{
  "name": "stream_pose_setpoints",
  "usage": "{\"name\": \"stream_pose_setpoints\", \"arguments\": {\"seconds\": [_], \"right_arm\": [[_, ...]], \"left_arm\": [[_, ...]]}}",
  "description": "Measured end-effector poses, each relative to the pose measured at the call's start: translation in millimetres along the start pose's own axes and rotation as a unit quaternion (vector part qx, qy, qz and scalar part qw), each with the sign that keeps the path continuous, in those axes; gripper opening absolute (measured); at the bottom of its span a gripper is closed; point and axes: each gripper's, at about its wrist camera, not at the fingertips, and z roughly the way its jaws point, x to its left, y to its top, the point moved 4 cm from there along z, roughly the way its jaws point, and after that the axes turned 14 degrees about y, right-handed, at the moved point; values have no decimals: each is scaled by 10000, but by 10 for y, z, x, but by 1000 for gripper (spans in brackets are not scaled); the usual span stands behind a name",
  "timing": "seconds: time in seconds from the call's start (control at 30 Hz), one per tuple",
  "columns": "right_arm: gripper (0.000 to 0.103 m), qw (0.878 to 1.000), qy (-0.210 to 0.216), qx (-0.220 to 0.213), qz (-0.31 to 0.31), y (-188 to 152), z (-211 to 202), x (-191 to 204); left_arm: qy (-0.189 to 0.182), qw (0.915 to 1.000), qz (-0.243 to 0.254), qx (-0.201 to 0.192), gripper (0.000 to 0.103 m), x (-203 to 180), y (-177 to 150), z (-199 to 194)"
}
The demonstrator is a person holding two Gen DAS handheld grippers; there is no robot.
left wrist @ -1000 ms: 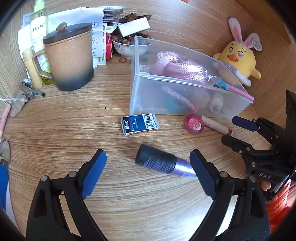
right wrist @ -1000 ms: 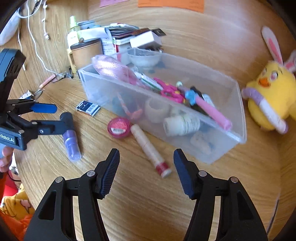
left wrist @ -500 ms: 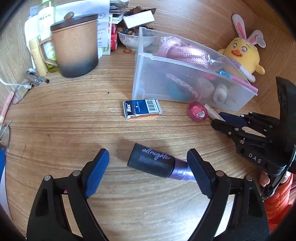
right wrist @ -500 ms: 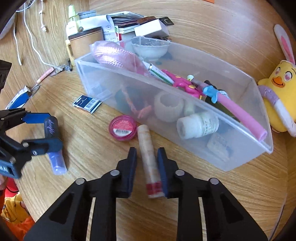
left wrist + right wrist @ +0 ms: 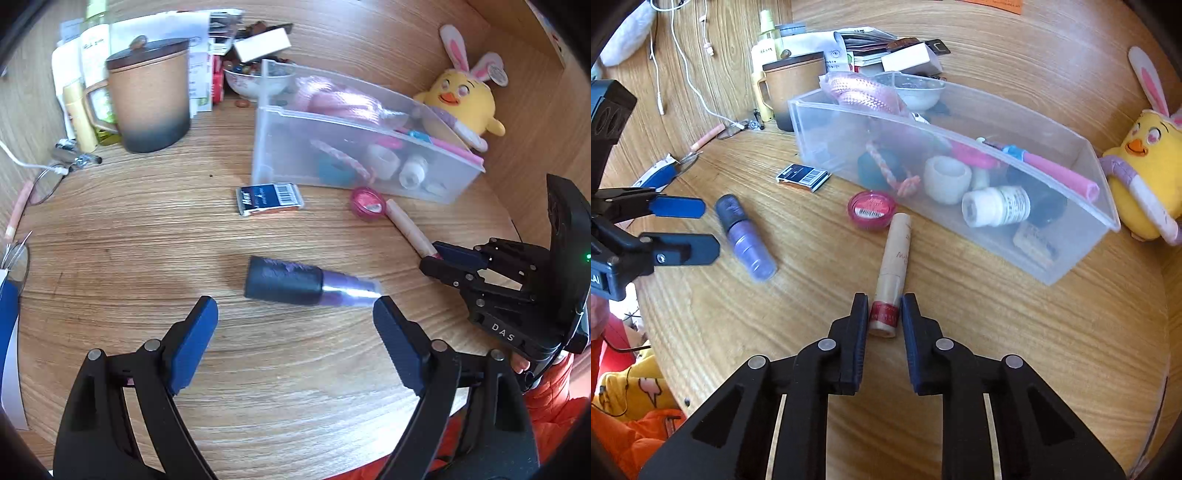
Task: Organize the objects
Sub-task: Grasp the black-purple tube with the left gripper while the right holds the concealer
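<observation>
Beige and slim, the hard plastic cosmetic tube with a red band (image 5: 892,271) lies on the pale wooden tabletop (image 5: 979,332) at lower centre of the right wrist view. The right gripper (image 5: 884,317) has just been closing and its dark ribbed pads now sit against the red-banded end, clamped on the tube's near tip. Such a tube looks light, stiff and smooth, so it could pivot or slip when gripped this far from its middle; a hold nearer the middle would probably carry it more steadily.

In the left wrist view, the left gripper (image 5: 293,332) stands wide apart with blue pads and nothing between them. Just beyond its tips lies the purple bottle with a black cap (image 5: 306,284), blurred, round and likely to roll; the broad black cap seems the surest place to take it.

Farther up the right wrist view, a round pink compact (image 5: 872,209) rests touching the tube's far end. Behind it stands the clear plastic bin (image 5: 1071,254), already loaded with small items. A dark blue staple box (image 5: 803,176) lies left of it, and a yellow plush chick (image 5: 1145,177) sits at the right edge.
</observation>
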Motion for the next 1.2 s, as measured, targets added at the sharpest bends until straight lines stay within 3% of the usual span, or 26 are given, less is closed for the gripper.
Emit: {"name": "stream_pose_setpoints", "arguments": {"seconds": [0.13, 0.3, 0.43, 0.6, 0.73, 0.87, 0.9, 0.97, 1.1, 1.17, 1.2], "right_arm": [[14, 9999, 75, -34, 101, -96, -78, 20], [14, 9999, 80, 39, 53, -172, -140, 35], [14, 9999, 106, 22, 129, -170, -165, -1], [14, 9995, 143, -9, 276, -152, -173, -27], [15, 9995, 148, -12, 264, -122, -178, -30], [15, 9995, 173, 23, 263, -73, -139, -50], [15, 9995, 168, 32, 263, -60, -128, -53], [15, 9996, 162, 48, 247, -27, -97, -51], [15, 9996, 175, 158, 175, 27, -11, -28], [15, 9997, 119, 154, 111, 49, 15, -12], [15, 9998, 98, 142, 106, 55, 24, -6]], "left_arm": [[285, 9991, 296, -87, 87, -65, -5, 4], [492, 9935, 914, -473, 92, -144, 168, -56], [216, 9890, 1378, -481, 94, -299, 319, 21], [-80, 9803, 1971, -118, 94, -526, 316, 249], [-244, 9791, 2021, 38, 94, -488, 236, 263], [-167, 9817, 1894, 38, 93, -374, 161, 232], [-130, 9826, 1854, 44, 92, -352, 144, 234], [-70, 9841, 1772, 81, 76, -290, 97, 240], [-44, 9854, 1700, -3, 62, -221, 18, 212], [-23, 9852, 1709, -89, 45, -241, -33, 161], [-45, 9852, 1708, -117, 42, -256, -55, 138]]}}
